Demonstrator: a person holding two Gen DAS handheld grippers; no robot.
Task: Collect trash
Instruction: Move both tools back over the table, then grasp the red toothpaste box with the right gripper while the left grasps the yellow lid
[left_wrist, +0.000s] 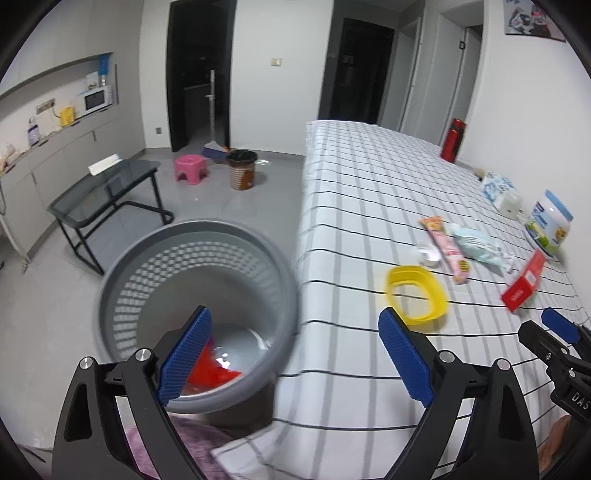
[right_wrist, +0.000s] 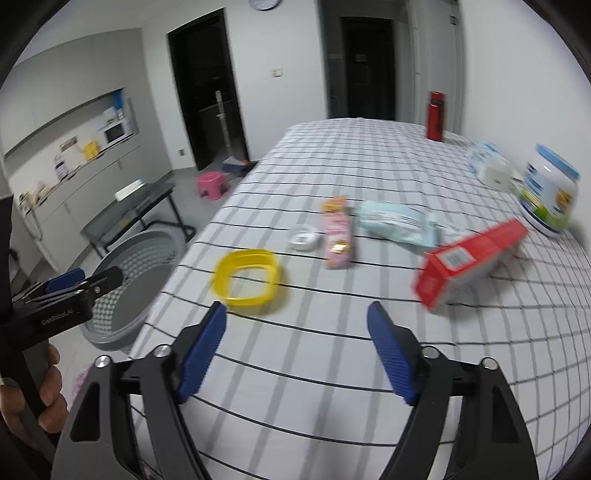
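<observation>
Blue-padded fingers (right_wrist: 201, 354) of the right gripper (right_wrist: 295, 350) are spreading wide and holding nothing, hovering low over the checked bedspread (right_wrist: 369, 155). Over at nine o'clock the left gripper (left_wrist: 295, 354) is likewise gaping wide and empty, hanging above the grey basket (left_wrist: 122, 280) beside the bed.

Something red (left_wrist: 212, 371) is already lying in the basket's bottom, so collecting seems begun, though most of it is waiting. A yellow ring-shaped tub (right_wrist: 246, 277) is sitting nearest, at twelve o'clock just beyond the right fingertips. A red carton (right_wrist: 469, 258) is lying at two o'clock, its long axis running from near-left to far-right, barcoded end facing the camera. A pink wrapper (right_wrist: 338, 232) is pointing straight away, with a small white cup (right_wrist: 303, 238) beside it and a pale blue packet (right_wrist: 397, 221) lying crosswise.
</observation>
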